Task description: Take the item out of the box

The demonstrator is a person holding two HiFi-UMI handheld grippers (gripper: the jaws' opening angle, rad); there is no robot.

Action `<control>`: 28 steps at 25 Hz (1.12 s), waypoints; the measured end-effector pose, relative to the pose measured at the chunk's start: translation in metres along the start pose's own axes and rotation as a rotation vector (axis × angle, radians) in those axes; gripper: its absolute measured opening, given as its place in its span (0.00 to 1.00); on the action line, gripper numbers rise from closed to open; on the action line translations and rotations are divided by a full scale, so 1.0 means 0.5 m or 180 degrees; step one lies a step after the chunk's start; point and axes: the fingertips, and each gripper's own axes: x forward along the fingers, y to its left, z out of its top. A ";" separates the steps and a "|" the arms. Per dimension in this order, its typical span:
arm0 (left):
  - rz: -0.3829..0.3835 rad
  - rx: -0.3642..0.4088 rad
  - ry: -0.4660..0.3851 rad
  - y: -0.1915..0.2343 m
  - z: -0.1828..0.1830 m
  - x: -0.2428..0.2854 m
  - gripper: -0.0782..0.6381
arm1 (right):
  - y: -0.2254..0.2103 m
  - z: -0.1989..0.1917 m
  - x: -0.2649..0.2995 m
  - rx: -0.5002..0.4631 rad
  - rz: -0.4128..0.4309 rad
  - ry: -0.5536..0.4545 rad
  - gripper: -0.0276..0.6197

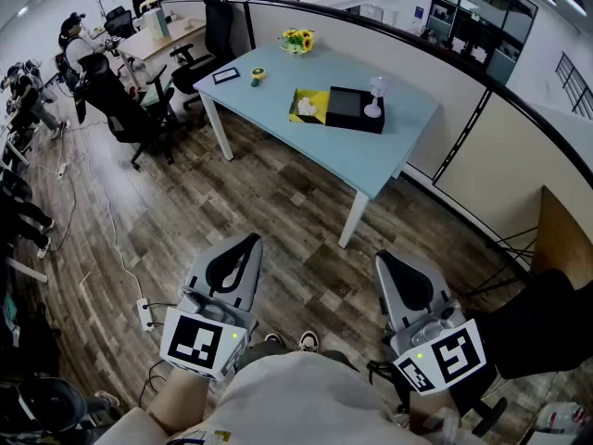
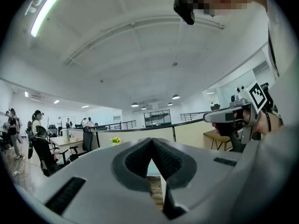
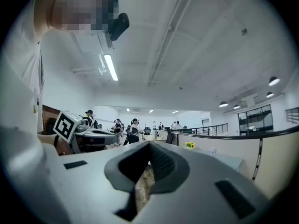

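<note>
— Since the table (image 1: pixel 269 77) stands well apart from both grippers, how should the step in hand be approached?

— The gap should be closed first. The left gripper (image 1: pixel 248 241) and the right gripper (image 1: pixel 384 260) are both held low over the wood-plank floor (image 1: pixel 278 211), each with its jaws clenched on nothing. It is judged that one pair must be opened before the box (image 1: pixel 355 109) is reached.

— Where is the item to be found?

— A small pale item (image 1: pixel 308 108) is seen in the yellow half of the open box, toward the right-hand end of the table, about midway between its long edges. What it is made of cannot be told from this far off.

— Is anything to be avoided?

— A clear stemmed glass (image 1: pixel 374 95) is stood on the black half, just beside the item. It looks light and easily tipped, so the reach is probably best made from the yellow side.

— And the surfaces?

— The table top is smooth and pale blue; the box is flat, rectangular and matt; flowers (image 1: pixel 297 40) are set at the far edge.
</note>
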 end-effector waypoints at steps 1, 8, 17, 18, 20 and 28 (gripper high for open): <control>0.0004 -0.0002 -0.0003 0.003 0.000 0.001 0.11 | -0.002 0.000 0.002 0.0018 0.0000 -0.0005 0.05; 0.0001 -0.0006 -0.0015 0.010 -0.001 0.007 0.11 | -0.004 -0.006 0.017 0.0084 0.0070 0.0001 0.05; 0.0068 -0.0038 0.0029 0.033 -0.015 0.019 0.11 | -0.003 -0.016 0.043 0.0114 0.0109 -0.0028 0.05; 0.0080 -0.0035 0.0033 0.037 -0.015 0.019 0.11 | -0.009 -0.013 0.045 0.0137 0.0050 -0.0058 0.05; 0.0106 -0.0024 0.0055 0.044 -0.019 0.020 0.11 | -0.024 -0.009 0.050 0.0197 -0.0067 -0.0119 0.35; 0.0156 -0.0037 0.0046 0.076 -0.020 0.053 0.11 | -0.077 -0.015 0.081 0.0214 -0.0251 -0.0113 0.59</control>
